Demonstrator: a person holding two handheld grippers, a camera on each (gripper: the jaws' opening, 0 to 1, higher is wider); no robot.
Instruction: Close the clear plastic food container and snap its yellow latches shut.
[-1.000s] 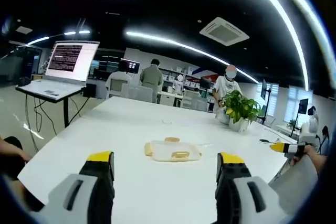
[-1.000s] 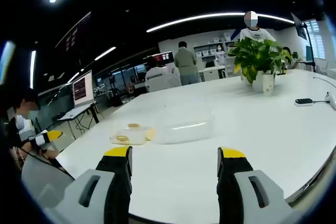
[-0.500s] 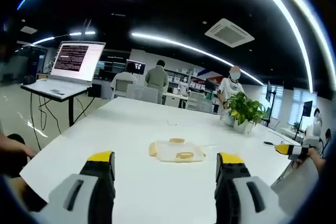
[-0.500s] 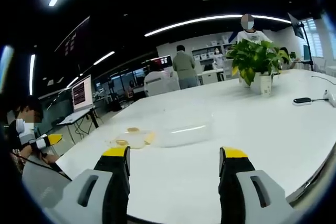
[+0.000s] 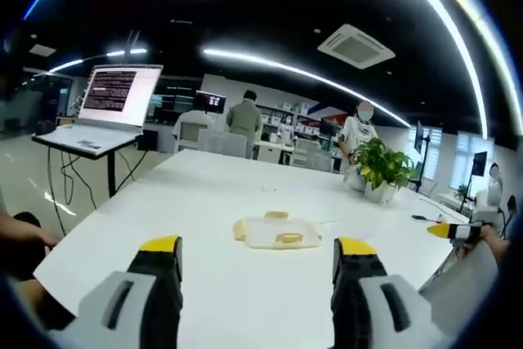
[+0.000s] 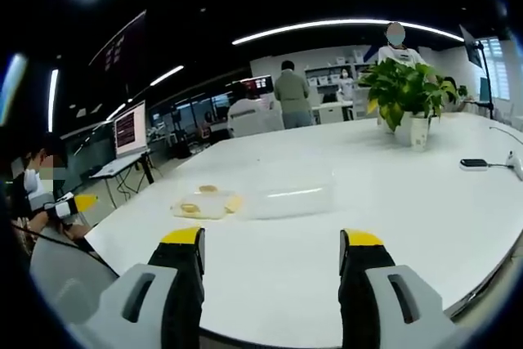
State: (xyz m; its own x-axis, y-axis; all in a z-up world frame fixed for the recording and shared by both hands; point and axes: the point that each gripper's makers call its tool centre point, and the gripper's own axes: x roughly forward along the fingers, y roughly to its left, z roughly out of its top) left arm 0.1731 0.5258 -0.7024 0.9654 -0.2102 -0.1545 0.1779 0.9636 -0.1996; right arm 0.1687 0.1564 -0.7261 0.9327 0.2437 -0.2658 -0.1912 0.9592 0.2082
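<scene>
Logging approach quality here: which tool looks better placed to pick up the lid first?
Left, probably. In the left gripper view the lid lies straight ahead of the open left tool. In the right gripper view the clear box sits ahead of the open right tool, with the lid off to its left.

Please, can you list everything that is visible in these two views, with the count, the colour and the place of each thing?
Lid: one, clear with yellow latches, flat on the table beside the container.
Container: one, clear plastic, open, mid-table.
Table: one, white, large.
Potted plant: one, green in a white pot, far side of the table.
Dark device: one, black, on the table's right part in the right gripper view.
Laptop: one, screen lit, on a stand left of the table.
People: several, standing or seated in the background.
Left gripper: one, grey with yellow-tipped black fingers, open, above the table edge.
Right gripper: one, same colours, open.
</scene>
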